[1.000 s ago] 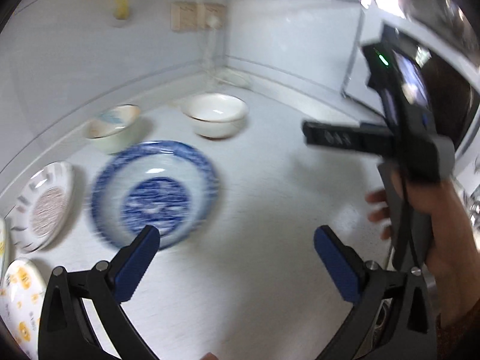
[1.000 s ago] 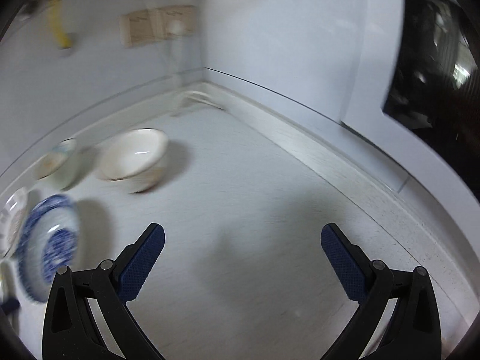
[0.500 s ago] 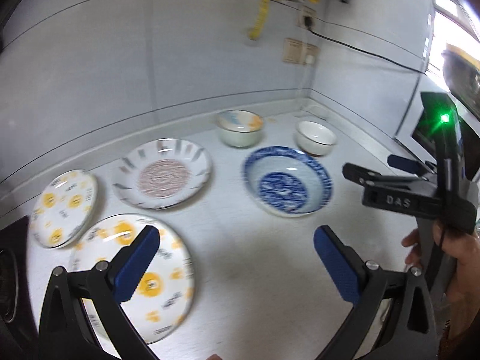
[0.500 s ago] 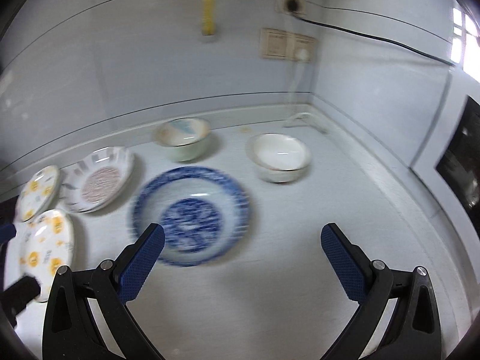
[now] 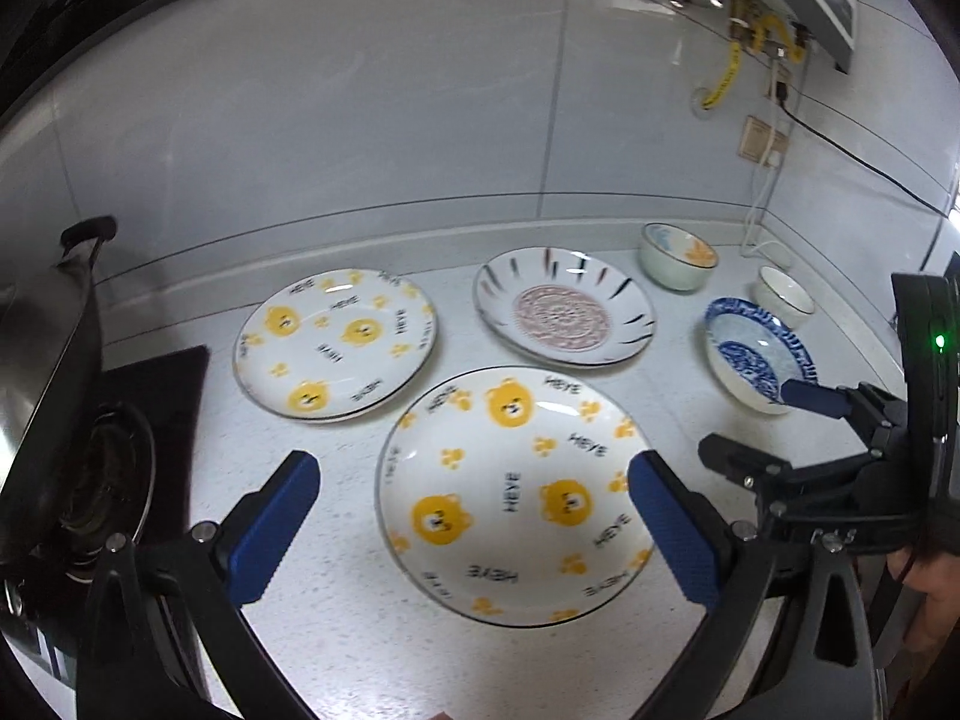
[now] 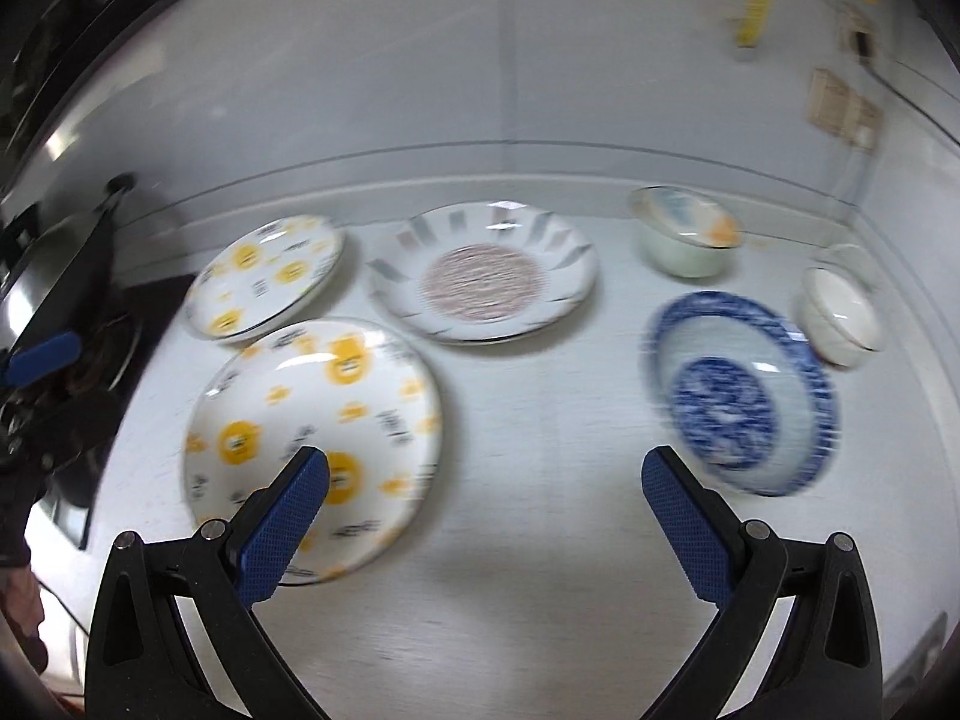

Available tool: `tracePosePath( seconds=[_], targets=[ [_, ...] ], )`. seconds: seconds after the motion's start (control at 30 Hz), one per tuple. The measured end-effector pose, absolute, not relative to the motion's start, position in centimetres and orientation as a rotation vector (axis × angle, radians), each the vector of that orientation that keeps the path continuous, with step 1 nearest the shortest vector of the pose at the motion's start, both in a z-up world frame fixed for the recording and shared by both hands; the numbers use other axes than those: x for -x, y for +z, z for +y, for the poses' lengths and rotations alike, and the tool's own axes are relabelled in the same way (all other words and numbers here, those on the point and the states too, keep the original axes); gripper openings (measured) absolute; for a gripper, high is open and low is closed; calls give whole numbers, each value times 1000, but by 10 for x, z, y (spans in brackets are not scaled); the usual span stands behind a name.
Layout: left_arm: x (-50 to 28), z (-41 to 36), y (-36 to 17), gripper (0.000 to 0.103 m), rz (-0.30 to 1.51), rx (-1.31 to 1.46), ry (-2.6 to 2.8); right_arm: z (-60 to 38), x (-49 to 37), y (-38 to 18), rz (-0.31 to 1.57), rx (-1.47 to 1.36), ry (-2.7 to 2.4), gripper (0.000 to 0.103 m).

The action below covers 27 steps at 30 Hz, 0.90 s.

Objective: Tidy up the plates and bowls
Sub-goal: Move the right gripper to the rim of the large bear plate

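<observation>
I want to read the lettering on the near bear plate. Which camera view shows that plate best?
The left wrist view: the near bear plate lies whole and sharp between the open left gripper fingers, with HEYE readable. The right wrist view shows it motion-blurred, lettering smeared, and partly covered by a finger of the open right gripper.

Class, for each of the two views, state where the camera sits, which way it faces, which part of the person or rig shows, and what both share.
Left wrist: on the left gripper, facing the near bear plate; right gripper at right.
Right wrist: on the right gripper, facing the countertop; both jaws open.
Shared: bear plates, blue bowl.
</observation>
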<state>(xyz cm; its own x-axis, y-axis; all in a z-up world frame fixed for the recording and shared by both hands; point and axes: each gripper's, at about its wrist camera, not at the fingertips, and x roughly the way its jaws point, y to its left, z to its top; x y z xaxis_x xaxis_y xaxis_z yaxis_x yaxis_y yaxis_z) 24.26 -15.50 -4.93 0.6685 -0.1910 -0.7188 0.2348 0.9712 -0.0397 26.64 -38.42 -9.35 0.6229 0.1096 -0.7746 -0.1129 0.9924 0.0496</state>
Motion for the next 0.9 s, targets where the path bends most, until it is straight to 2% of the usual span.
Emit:
tracePosePath(
  seconds=[0.33, 0.9],
  targets=[
    [-248, -128, -64, 103, 851, -32, -209, -336, -285, -122, 991, 38, 236, 102],
    [-269, -139, -91, 103, 945, -10, -222, -340, -308, -153, 1072, 38, 259, 102]
  ],
)
